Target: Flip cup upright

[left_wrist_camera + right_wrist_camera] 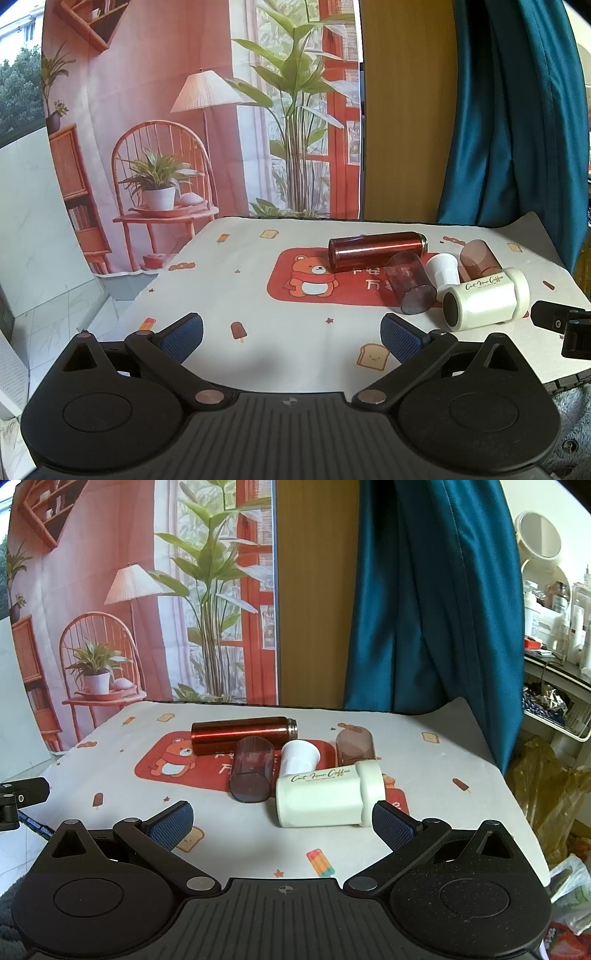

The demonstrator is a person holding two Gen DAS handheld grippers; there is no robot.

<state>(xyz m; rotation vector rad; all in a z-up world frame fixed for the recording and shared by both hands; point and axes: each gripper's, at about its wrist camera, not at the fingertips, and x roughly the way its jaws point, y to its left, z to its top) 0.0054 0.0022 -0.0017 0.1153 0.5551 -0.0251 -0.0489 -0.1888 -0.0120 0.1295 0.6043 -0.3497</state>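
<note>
Bench [461, 738] covered by a printed cloth with a red bear panel. Five vessels clustered mid-bench, all apparently lying down or inverted.

- Cream cup [325, 794], lettered "Cut Four Coffee", on its side at the near right of the cluster. In the left wrist view [484, 297] its dark end faces that camera.
- Smoky tumbler [253, 771] on its side just left of the cream cup, one end toward the near edge.
- Small white cup [299, 757] between and behind those two, apparently touching both.
- Red metallic bottle [240, 734] lying crosswise at the far side.
- Brown translucent cup [354, 747] far right; whether inverted or merely tilted, cannot tell.

Right claw [282, 825] spread wide and empty, low over the near edge, the cream cup just ahead between its blue pads [393, 829]. Left claw [291, 338] also spread wide, empty, left of the cluster and well apart from it.

Which cup the task means is not settled; the cream one is my guess, being nearest the right claw.

Risks, as judged:
- Cylinders roll. A pad touching one side first could send the cream cup into the tumbler.
- Crowding: the left pad may nudge the tumbler or white cup on entry.
- Smooth glossy wall; a grip off centre could slip during the turn.
- Swinging it upright in a packed cluster may knock neighbours.
</note>
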